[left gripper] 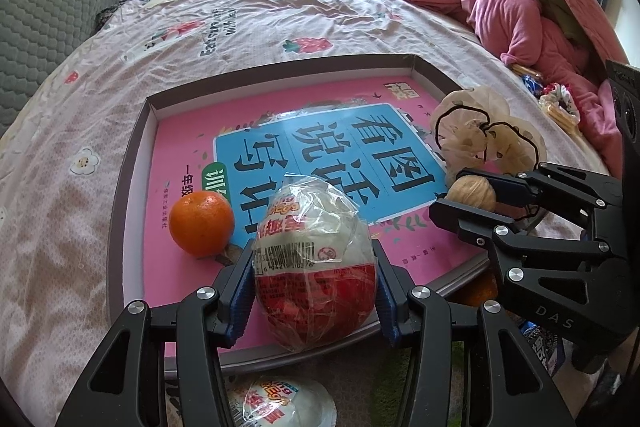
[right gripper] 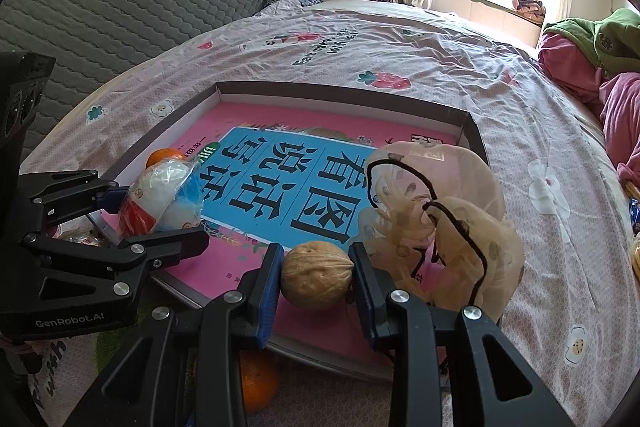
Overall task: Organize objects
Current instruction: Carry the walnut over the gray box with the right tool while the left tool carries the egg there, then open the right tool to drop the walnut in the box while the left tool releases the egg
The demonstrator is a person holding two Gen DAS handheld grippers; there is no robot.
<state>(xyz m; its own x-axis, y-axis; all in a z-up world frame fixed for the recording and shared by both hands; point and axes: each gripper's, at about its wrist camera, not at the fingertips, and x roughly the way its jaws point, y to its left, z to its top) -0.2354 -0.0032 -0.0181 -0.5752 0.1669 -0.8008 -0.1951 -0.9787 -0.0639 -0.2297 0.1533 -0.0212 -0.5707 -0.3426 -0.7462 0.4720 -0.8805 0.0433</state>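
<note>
A shallow box lid [left gripper: 132,151] [right gripper: 472,131] lies on the bed with a pink book inside. My left gripper [left gripper: 316,287] is shut on a plastic-wrapped red and white toy egg [left gripper: 314,267] above the lid's near edge; the egg also shows in the right wrist view [right gripper: 160,195]. An orange [left gripper: 201,223] [right gripper: 164,155] sits in the lid left of the egg. My right gripper [right gripper: 316,275] is shut on a walnut [right gripper: 317,274] [left gripper: 472,193] over the lid's near right part. A beige mesh hair cap with black cord [right gripper: 440,223] [left gripper: 480,131] lies by the walnut.
A second wrapped toy egg [left gripper: 276,403] and a second orange [right gripper: 256,383] lie below the lid's near edge. Snack packets [left gripper: 556,103] lie at the right. Pink and green clothes [left gripper: 520,7] are heaped far right. A grey headboard [right gripper: 140,7] stands on the left.
</note>
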